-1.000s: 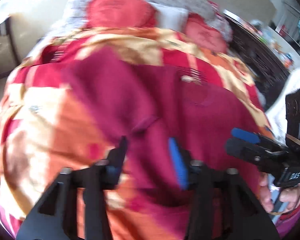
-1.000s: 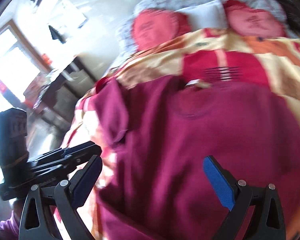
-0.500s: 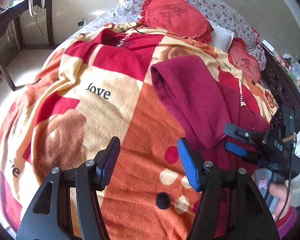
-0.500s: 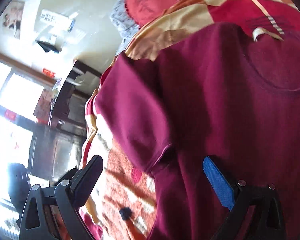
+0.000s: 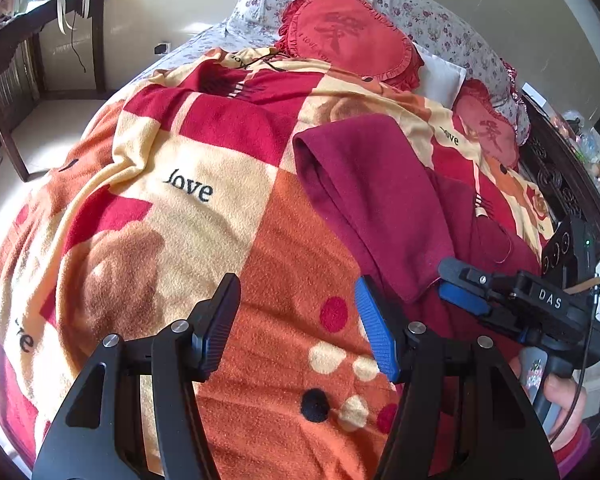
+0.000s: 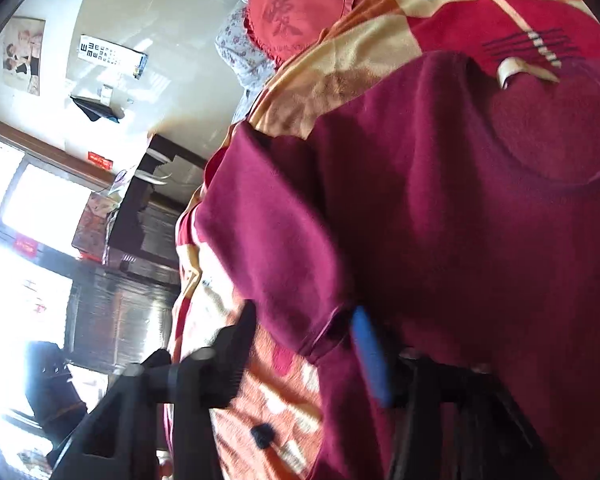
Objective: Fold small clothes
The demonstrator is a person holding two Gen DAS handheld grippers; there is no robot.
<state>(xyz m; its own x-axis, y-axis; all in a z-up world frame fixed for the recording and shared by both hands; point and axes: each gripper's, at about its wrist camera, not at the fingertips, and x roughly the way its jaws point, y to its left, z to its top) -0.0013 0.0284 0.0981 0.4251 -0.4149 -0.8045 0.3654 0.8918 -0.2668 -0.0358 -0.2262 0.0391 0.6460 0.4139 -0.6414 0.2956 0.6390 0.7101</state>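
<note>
So my left cam gives me the whole bed: the maroon shirt [image 5: 384, 208] lies on the orange and red blanket [image 5: 204, 208] with one sleeve folded in over the body, heart cushion [image 5: 348, 36] up by the pillows. The right cam is jammed in close and only shows the collar circle and that sleeve cuff. Left gripper [image 5: 296, 320] hangs roughly half open over bare blanket, nothing in it. Right gripper [image 6: 304, 344] has just been closing, cuff edge between its fingers, can't tell if it's pinched. It's angled down from the right, hand [image 5: 560, 396] on the handle
</note>
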